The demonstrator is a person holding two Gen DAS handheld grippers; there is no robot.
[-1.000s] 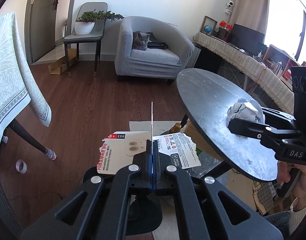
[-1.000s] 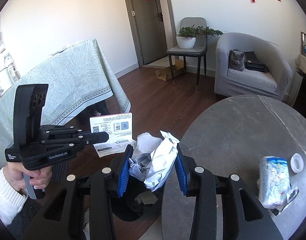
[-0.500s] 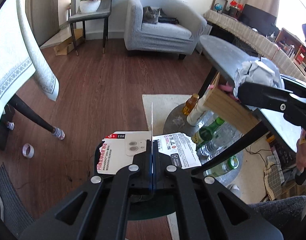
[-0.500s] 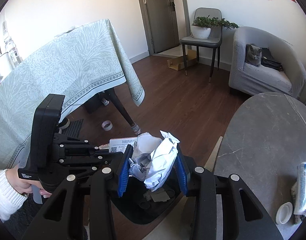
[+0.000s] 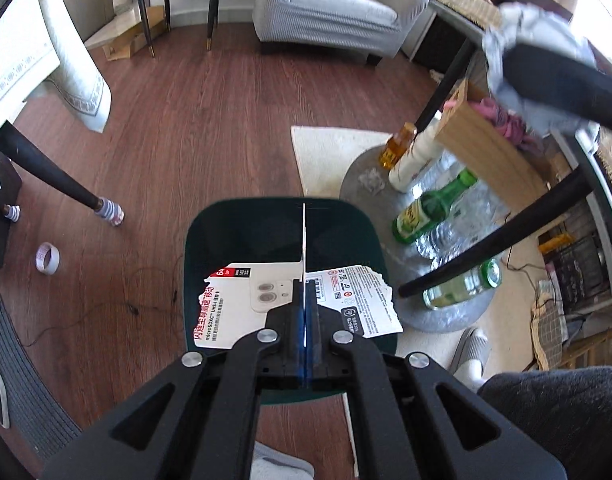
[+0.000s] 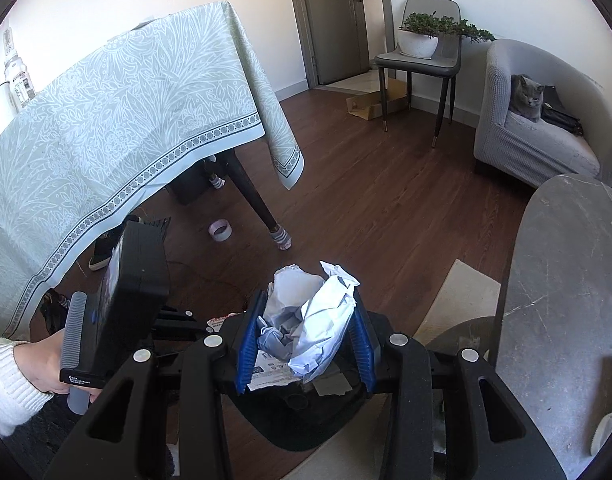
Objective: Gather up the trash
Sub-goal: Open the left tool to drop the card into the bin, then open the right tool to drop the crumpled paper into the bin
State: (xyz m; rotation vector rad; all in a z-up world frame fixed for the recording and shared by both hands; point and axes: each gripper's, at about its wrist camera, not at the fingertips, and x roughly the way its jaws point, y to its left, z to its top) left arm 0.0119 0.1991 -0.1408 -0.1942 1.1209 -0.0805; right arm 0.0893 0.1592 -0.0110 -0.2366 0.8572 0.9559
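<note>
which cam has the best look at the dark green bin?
Left wrist: the bin shows nearly its whole rounded rim from above, under the torn card held by the left gripper. Right wrist shows only part of its dark inside, behind the crumpled paper.

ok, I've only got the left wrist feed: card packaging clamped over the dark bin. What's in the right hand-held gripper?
Observer: The right hand-held gripper is shut on a crumpled white paper wad, between its blue pads.
Operator: Is it over the bin too?
Observer: Yes, the dark bin sits directly below the wad, with paper scraps already inside.
Operator: Where's my left one in that view?
Observer: The left hand-held gripper sits low at left in a bare hand with a white knit sleeve; its card packaging tip barely shows beside the wad.
</note>
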